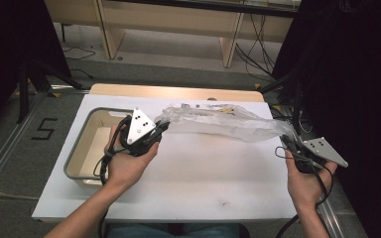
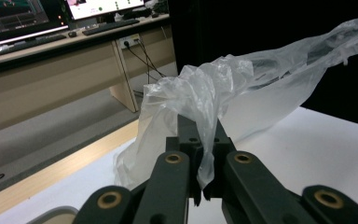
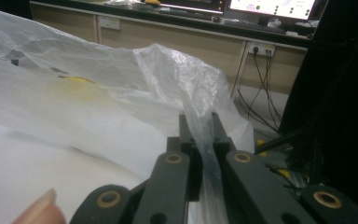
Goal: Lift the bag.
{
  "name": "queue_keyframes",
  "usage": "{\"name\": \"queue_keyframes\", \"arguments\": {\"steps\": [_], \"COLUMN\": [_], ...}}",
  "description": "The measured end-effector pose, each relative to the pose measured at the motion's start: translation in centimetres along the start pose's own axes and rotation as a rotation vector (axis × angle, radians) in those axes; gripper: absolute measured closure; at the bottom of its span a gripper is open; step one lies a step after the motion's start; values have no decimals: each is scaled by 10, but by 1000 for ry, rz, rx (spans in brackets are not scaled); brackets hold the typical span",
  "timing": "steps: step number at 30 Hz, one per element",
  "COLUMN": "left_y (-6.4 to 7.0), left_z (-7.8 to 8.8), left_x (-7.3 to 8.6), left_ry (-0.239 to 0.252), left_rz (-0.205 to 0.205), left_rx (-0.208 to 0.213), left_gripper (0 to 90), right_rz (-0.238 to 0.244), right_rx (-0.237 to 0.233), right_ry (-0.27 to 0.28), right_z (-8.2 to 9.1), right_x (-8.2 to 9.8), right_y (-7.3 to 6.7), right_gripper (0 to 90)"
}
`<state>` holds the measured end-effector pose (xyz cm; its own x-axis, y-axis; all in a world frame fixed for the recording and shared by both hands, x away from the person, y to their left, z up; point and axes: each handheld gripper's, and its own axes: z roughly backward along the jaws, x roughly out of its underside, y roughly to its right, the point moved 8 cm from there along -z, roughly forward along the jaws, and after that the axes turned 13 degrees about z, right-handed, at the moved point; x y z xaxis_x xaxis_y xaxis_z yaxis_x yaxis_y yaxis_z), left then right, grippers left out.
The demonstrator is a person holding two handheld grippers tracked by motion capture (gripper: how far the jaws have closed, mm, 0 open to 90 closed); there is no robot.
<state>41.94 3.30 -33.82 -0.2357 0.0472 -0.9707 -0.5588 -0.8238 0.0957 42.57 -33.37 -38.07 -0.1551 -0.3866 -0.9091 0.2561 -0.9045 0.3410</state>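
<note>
The clear plastic bag (image 1: 218, 121) hangs stretched above the white table (image 1: 188, 183), just beyond the metal tray (image 1: 77, 148), and holding it well seems to call for even tension, both hands level, no jerk that could tear the film. The left gripper (image 2: 200, 135) has its jaws closed tight on one bunched end, and the right gripper (image 3: 200, 130) is clamped likewise on the opposite end

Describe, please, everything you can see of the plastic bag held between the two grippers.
The bag is thin, clear, crinkled plastic, stretched lengthwise above the white table, right of the tray. The left gripper is shut on one bunched end, the right gripper on the other, film pinched between the jaws of each. It sags a little mid-span. Something yellow shows blurrily through it.
</note>
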Motion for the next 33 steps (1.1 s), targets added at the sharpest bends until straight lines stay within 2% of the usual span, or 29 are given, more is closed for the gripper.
{"name": "queue_keyframes", "arguments": {"steps": [11, 20, 33], "left_y": [3, 10, 16], "left_z": [7, 11, 13], "left_x": [-15, -24, -32], "left_ry": [45, 76, 97], "left_rz": [6, 5, 8], "left_rx": [6, 23, 36], "left_gripper": [885, 885, 885], "right_rz": [-1, -8, -15], "right_rx": [18, 29, 52], "right_ry": [36, 41, 70], "right_z": [9, 12, 20], "right_x": [-12, -13, -22], "right_y": [5, 9, 18], "right_gripper": [900, 900, 900]}}
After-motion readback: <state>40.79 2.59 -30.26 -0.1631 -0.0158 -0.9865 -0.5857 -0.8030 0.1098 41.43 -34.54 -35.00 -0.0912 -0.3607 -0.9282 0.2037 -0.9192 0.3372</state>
